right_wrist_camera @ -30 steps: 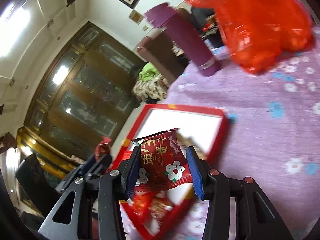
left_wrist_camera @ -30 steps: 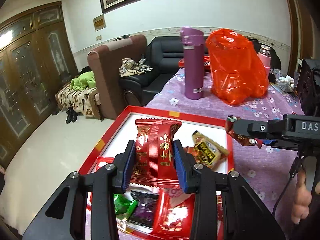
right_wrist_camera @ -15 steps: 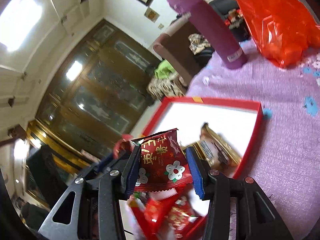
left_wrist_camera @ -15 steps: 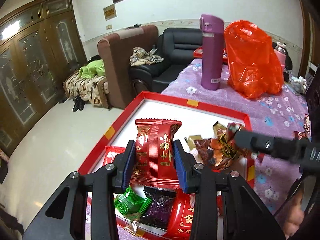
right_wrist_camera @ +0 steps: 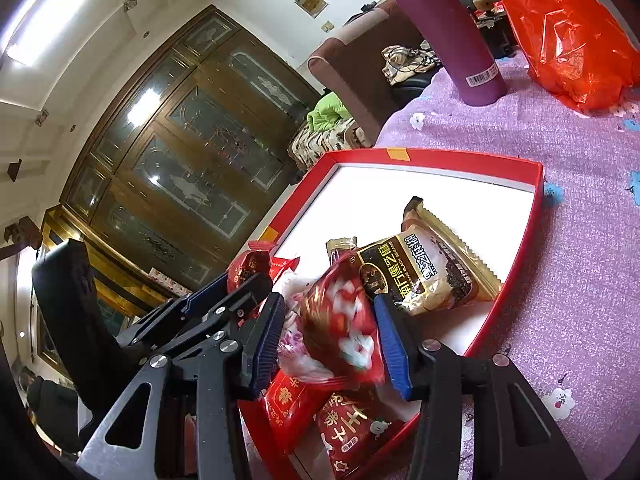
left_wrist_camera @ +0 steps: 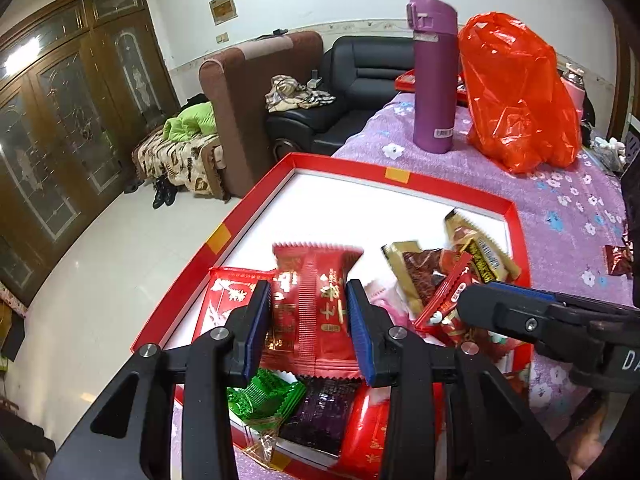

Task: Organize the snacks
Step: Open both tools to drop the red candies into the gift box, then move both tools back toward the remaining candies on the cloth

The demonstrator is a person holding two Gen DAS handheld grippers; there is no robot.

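A red box with a white floor (left_wrist_camera: pixel 256 184) (right_wrist_camera: pixel 532 236) sits on the purple flowered tablecloth and holds several snack packets. My left gripper (left_wrist_camera: pixel 309 320) is shut on a red snack packet (left_wrist_camera: pixel 316 292) over the box's near left part. My right gripper (right_wrist_camera: pixel 332 340) has opened; a red packet with white flowers (right_wrist_camera: pixel 340 332), blurred, sits loose between its pads above the box. The right gripper shows in the left wrist view (left_wrist_camera: pixel 520 312) over the box's right side. A gold and black sesame packet (right_wrist_camera: pixel 424 272) lies in the box.
A purple flask (left_wrist_camera: pixel 434 76) and an orange plastic bag (left_wrist_camera: pixel 516 92) stand on the table beyond the box. A dark red candy (left_wrist_camera: pixel 618 260) lies on the cloth to the right. Sofas and a wooden cabinet are to the left, off the table.
Both grippers moved down over the box. The right gripper's jaws widened and its flowered packet tilted and blurred, slipping loose. The left packet stays held.
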